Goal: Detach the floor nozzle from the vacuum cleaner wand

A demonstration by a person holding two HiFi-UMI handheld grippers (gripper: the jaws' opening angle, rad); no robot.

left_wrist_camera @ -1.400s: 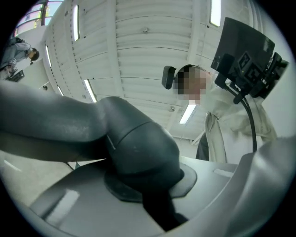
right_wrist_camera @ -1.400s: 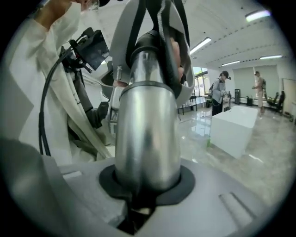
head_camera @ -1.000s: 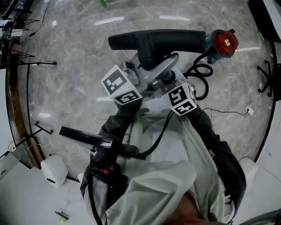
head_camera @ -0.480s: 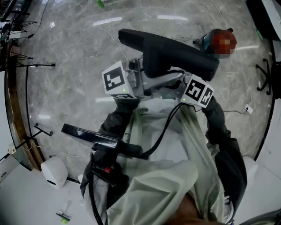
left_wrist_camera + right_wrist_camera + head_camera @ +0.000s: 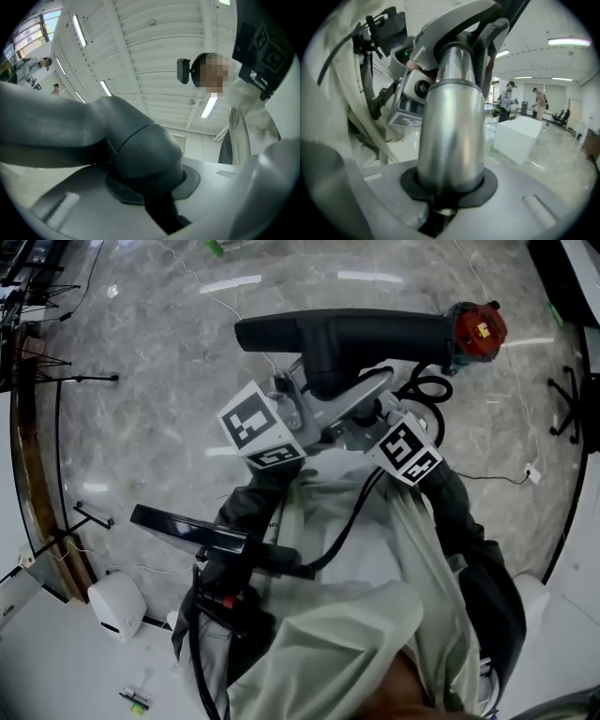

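The marble floor (image 5: 131, 427) lies well below the floor nozzle (image 5: 342, 332), which is held up in the air with its long black head crosswise. From the nozzle's neck the silver wand (image 5: 450, 126) runs back toward the person, and as far as I can see the two are still joined. Past the nozzle's right end a red vacuum body (image 5: 480, 329) sits on the floor. The left tool (image 5: 154, 183) is clenched on the nozzle's dark neck. The right tool (image 5: 447, 192) is clamped round the wand just behind that joint. Both grips look set, and I judge that the pull that parts them is what's left.
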